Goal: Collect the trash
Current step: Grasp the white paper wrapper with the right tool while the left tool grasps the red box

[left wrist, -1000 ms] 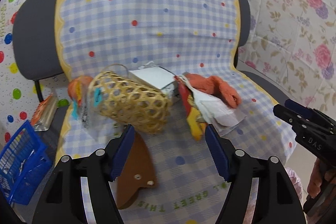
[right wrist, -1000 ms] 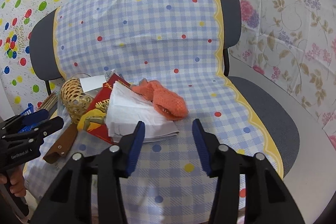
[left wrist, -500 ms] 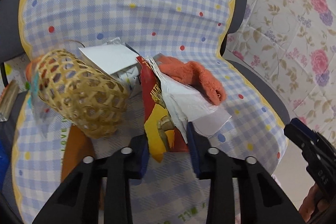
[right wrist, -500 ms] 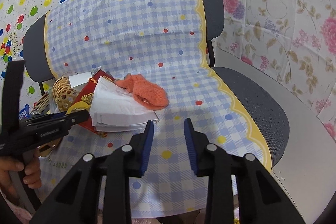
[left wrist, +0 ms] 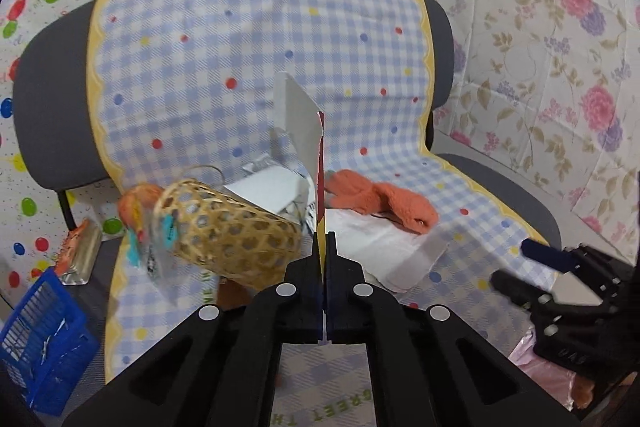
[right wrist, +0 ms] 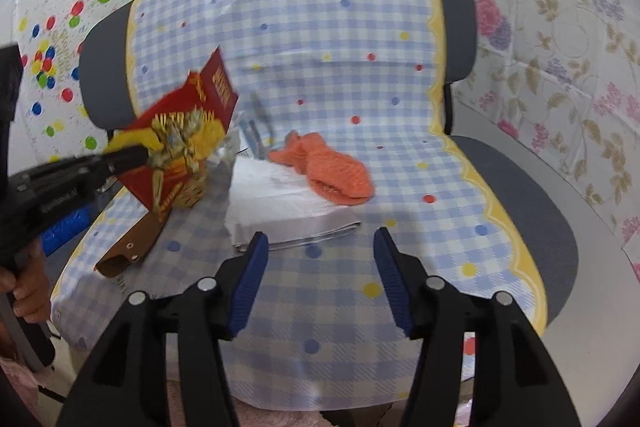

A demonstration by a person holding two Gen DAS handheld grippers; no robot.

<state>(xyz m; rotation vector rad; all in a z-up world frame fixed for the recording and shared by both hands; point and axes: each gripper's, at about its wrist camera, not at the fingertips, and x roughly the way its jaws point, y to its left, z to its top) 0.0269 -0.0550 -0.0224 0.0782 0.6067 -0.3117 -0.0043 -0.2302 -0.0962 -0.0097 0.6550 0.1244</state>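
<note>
Looking along the left wrist view first, we record the left gripper (left wrist: 324,247) with its jaws pressed together on a red and yellow snack wrapper (left wrist: 320,187), seen edge-on and rising straight up from the fingertips, its silver inner face (left wrist: 298,119) turned leftward. Just left of the fingertips we list a woven bamboo basket (left wrist: 228,231) lying on its side on the checked chair cover (left wrist: 248,39). Behind the wrapper sits a white carton (left wrist: 272,187). Right of the fingertips we note folded white paper (left wrist: 384,247) with an orange knitted cloth (left wrist: 384,201) resting on its far edge. Far left and low stands a blue plastic crate (left wrist: 44,339). At the right edge we see the right gripper (left wrist: 532,267), blurred.

In the right wrist view, we enter the right gripper (right wrist: 320,259) with jaws apart and opening, nothing between them, held over the front of the seat. Just beyond its fingertips lies the white paper (right wrist: 288,211), the orange cloth (right wrist: 324,171) upon it. To the left, the left gripper (right wrist: 128,157) holds the wrapper (right wrist: 184,139) lifted clear of the seat, a hand (right wrist: 30,287) on its handle. Below the wrapper we list a brown leather sheath (right wrist: 132,247) on the cover.
</note>
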